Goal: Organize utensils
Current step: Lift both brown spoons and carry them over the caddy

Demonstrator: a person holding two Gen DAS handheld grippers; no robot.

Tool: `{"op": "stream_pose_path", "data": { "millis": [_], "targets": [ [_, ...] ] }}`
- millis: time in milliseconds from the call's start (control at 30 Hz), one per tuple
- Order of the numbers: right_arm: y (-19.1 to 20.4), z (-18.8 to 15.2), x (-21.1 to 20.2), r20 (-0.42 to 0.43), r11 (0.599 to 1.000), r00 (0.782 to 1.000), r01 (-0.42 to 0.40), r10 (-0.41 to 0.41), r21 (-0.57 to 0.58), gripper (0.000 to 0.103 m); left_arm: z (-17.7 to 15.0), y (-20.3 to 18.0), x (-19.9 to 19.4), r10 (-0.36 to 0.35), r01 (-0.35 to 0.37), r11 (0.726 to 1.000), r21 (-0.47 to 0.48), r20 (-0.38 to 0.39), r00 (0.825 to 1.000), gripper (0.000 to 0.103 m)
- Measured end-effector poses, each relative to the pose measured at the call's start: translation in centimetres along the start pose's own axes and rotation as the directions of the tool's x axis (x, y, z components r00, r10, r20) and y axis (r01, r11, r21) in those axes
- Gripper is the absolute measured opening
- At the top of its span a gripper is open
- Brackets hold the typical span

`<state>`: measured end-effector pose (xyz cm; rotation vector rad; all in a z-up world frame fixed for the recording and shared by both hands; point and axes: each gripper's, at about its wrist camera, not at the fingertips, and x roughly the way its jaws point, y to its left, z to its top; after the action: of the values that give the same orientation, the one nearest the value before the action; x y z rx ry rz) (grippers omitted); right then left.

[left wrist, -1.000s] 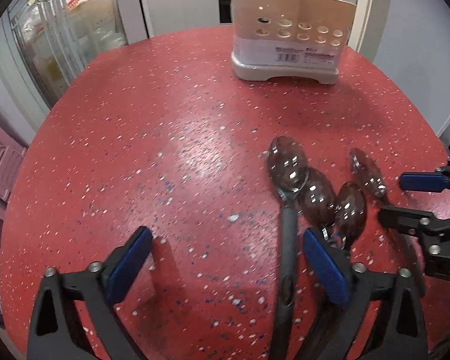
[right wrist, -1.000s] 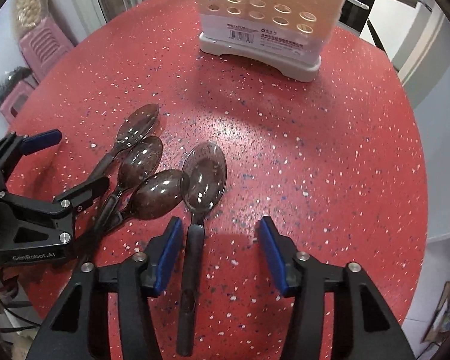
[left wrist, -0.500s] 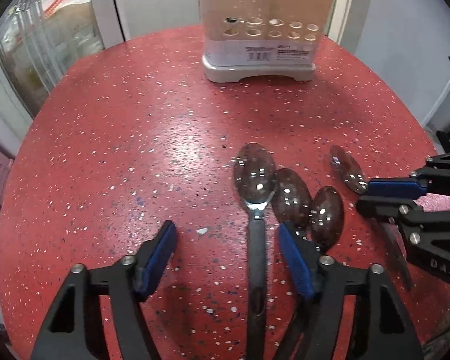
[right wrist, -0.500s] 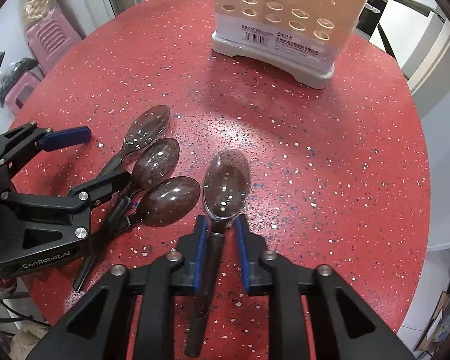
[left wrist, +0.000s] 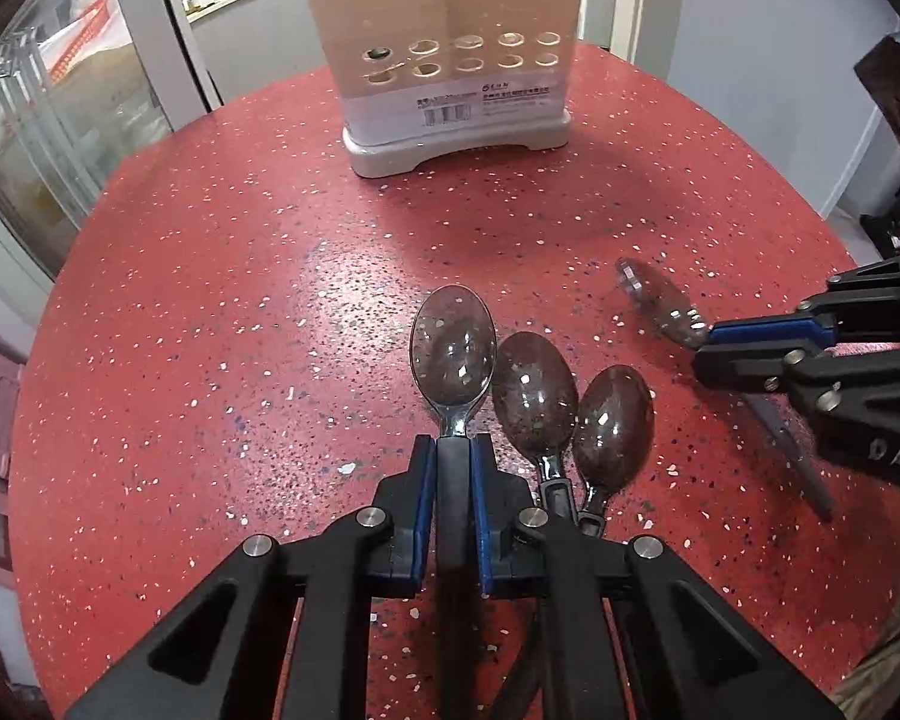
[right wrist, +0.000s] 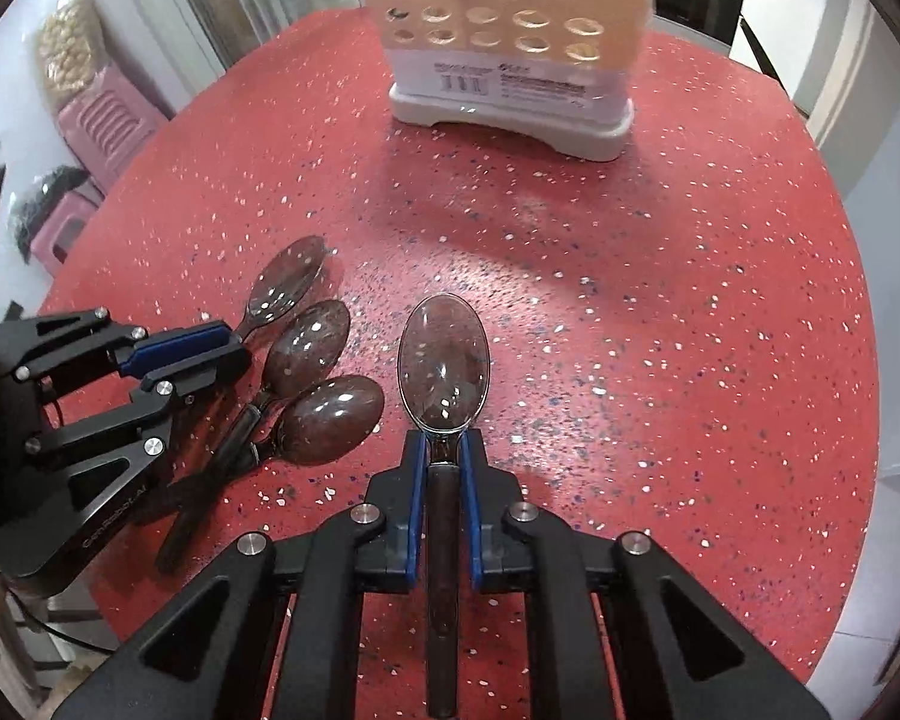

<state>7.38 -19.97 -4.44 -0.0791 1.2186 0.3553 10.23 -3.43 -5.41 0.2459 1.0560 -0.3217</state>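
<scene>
A round red speckled table [left wrist: 222, 312] holds four spoons with clear bowls and dark handles, and at its far edge stands a beige utensil holder [left wrist: 450, 60] with rows of round holes on its front (a barcode label sits under the holes). The left gripper [left wrist: 453, 492] is clamped on the handle of the leftmost spoon [left wrist: 453, 348], its blue pads pressed on both sides just behind the bowl. Just to the right of that spoon lie two loose spoons [left wrist: 534, 390] side by side, bowls touching or nearly so, pointing toward the holder. The right gripper [right wrist: 444, 480] is clenched on the handle of the rightmost spoon [right wrist: 444, 360], which sits a little apart from the others. Whether either gripped spoon is lifted off the table cannot be told.
</scene>
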Motion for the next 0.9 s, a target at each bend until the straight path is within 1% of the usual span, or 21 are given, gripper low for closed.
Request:
{"op": "stream_pose_path", "data": {
  "millis": [167, 333, 500, 600, 733, 900],
  "targets": [
    [-1.8, 0.1, -1.3, 0.042, 0.999, 0.998, -0.044, 0.043, 0.031, 0.013, 0.3, 0.3, -1.0, 0.009, -0.008, 1.000, -0.022, 0.034, 0.999, 0.037],
    [-3.3, 0.5, -3.0, 0.089, 0.996, 0.993, -0.079, 0.075, 0.050, 0.013, 1.3, 0.6, -2.3, 0.016, -0.013, 0.999, -0.038, 0.079, 0.997, 0.037],
    [-3.3, 1.5, -5.0, 0.149, 0.989, 0.982, -0.125, 0.113, 0.074, 0.013, 2.8, 0.9, -3.9, 0.015, -0.006, 0.998, -0.065, 0.142, 0.990, 0.037],
    [-4.0, 2.6, -6.9, 0.203, 0.985, 0.971, -0.149, 0.129, 0.086, 0.013, 4.0, 1.5, -5.3, 0.012, 0.008, 0.995, -0.101, 0.199, 0.980, 0.037],
    [-4.9, 4.2, -9.1, 0.268, 0.980, 0.953, -0.172, 0.142, 0.095, 0.013, 6.0, 2.8, -7.4, 0.012, 0.033, 0.987, -0.158, 0.278, 0.961, 0.037],
    [-5.8, 6.2, -10.7, 0.314, 0.978, 0.939, -0.180, 0.140, 0.102, 0.013, 8.5, 4.3, -9.0, 0.014, 0.062, 0.977, -0.206, 0.349, 0.937, 0.037]
  ]
}}
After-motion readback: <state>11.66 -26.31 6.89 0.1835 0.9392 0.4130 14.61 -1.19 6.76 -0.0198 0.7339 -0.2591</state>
